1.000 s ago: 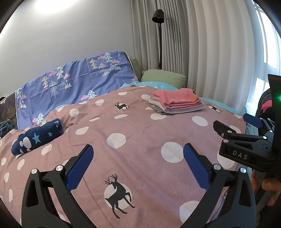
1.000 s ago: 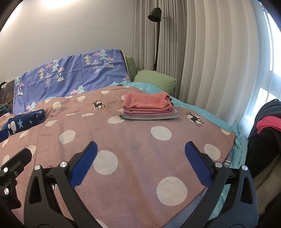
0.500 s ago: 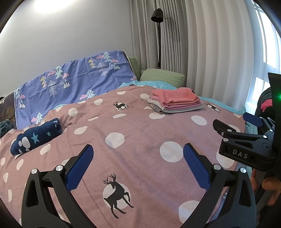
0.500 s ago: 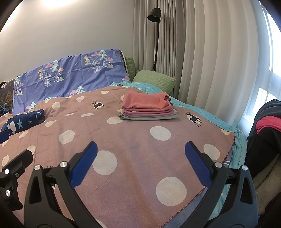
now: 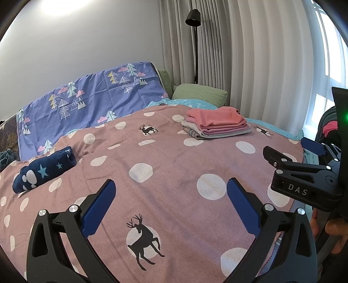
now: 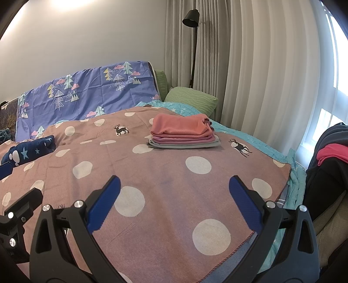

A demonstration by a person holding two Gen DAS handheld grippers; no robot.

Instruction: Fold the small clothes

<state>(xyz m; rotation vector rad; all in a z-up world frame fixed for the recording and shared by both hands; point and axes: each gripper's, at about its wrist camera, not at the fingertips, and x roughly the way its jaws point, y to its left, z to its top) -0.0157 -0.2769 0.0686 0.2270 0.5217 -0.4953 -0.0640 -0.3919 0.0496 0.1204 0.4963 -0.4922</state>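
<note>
A stack of folded clothes (image 5: 215,125), pink on top and grey below, lies on the far right part of a mauve polka-dot bedspread (image 5: 169,165); it also shows in the right wrist view (image 6: 182,133). My left gripper (image 5: 170,202) is open and empty above the near part of the bedspread. My right gripper (image 6: 174,200) is open and empty, also near the bed's front edge; it shows from the side in the left wrist view (image 5: 291,156). A pile of unfolded clothes (image 6: 330,152), dark with a pink piece, sits off the bed at the right.
A rolled navy star-print blanket (image 5: 43,168) lies at the left. A blue tree-print sheet (image 5: 91,102) covers the headboard side. A green pillow (image 5: 200,94), a floor lamp (image 5: 193,19) and curtains stand behind. The bedspread's corner edge (image 6: 282,191) drops off at the right.
Both views have shifted very slightly; the grippers stay open and nothing on the bed has moved.
</note>
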